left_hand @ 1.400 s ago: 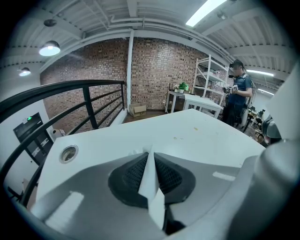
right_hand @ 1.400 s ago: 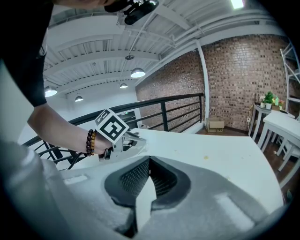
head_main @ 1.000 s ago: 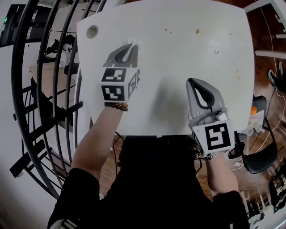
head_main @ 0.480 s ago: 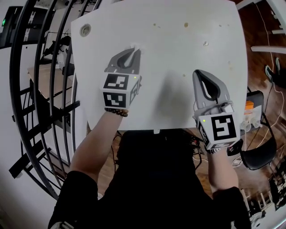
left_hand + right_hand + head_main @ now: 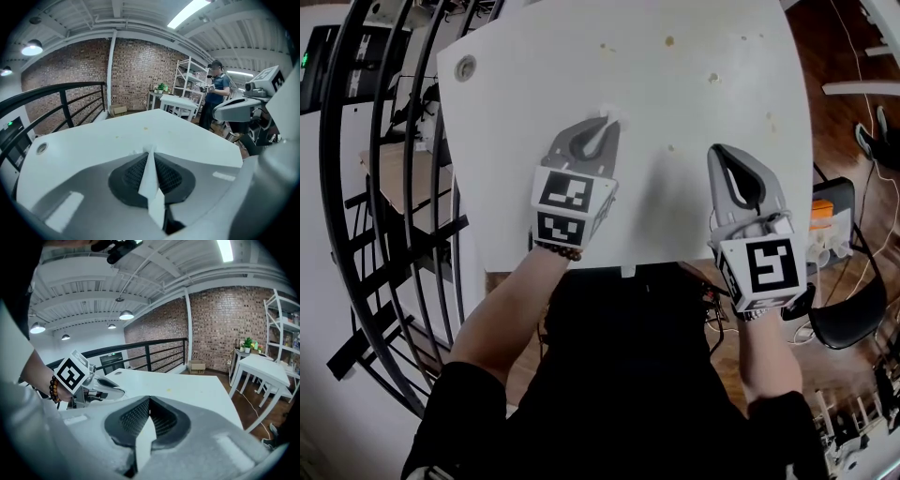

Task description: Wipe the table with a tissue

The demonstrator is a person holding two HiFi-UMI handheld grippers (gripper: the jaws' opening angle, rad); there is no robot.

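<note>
A white table (image 5: 694, 112) carries small yellowish spots (image 5: 668, 41) near its far edge. My left gripper (image 5: 602, 127) rests over the table's middle left, shut on a white tissue (image 5: 609, 114) that pokes out at its tips. In the left gripper view the tissue (image 5: 151, 180) is a thin folded strip pinched between the jaws of the left gripper (image 5: 150, 152). My right gripper (image 5: 731, 161) hovers over the table's near right part, jaws together with nothing in them. The right gripper view shows the right gripper (image 5: 149, 400) shut, with the left gripper (image 5: 101, 383) off to its left.
A round cable hole (image 5: 466, 67) sits in the table's far left corner. Black railing (image 5: 384, 187) runs along the left side. A black chair (image 5: 853, 319) and cables lie at the right. A person (image 5: 216, 91) stands by white tables and shelves beyond.
The left gripper has slid rightward across the table with the tissue, away from the cable hole. The right gripper has shifted slightly right and stays shut.
</note>
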